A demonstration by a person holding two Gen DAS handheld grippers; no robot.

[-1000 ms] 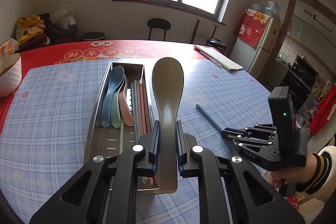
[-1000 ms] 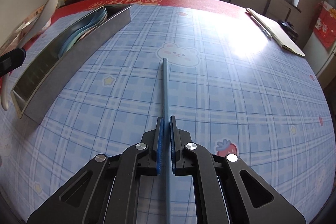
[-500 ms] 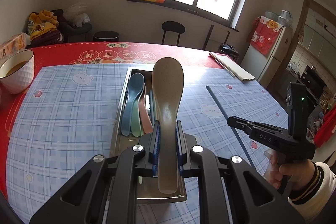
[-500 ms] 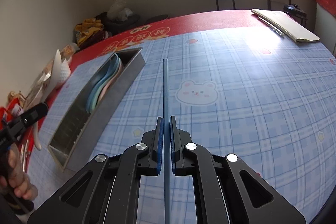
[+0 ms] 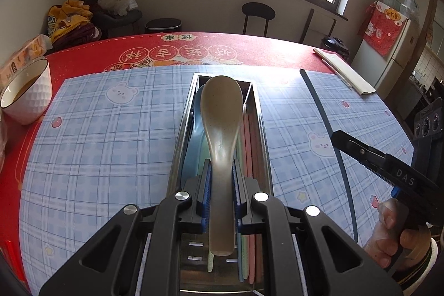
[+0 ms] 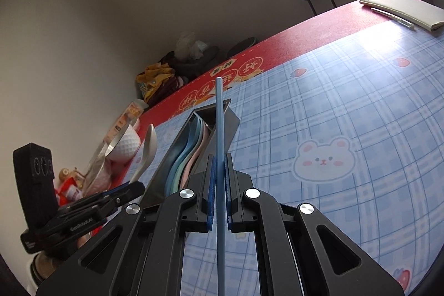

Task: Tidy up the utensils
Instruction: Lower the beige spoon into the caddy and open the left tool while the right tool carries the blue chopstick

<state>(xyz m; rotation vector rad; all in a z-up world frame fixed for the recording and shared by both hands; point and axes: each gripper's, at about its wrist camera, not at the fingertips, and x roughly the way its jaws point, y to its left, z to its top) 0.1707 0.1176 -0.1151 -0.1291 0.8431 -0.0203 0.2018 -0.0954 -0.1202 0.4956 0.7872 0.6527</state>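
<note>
Now that it has swung over, the beige spoon (gripped) hangs above the metal tray.

The left wrist view looks steeply down, close over the metal tray. The right wrist view faces it from the side; both share the tray and plaid mat.

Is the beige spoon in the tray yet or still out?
Out: the beige spoon is clamped in the left gripper, above the metal tray.
</note>
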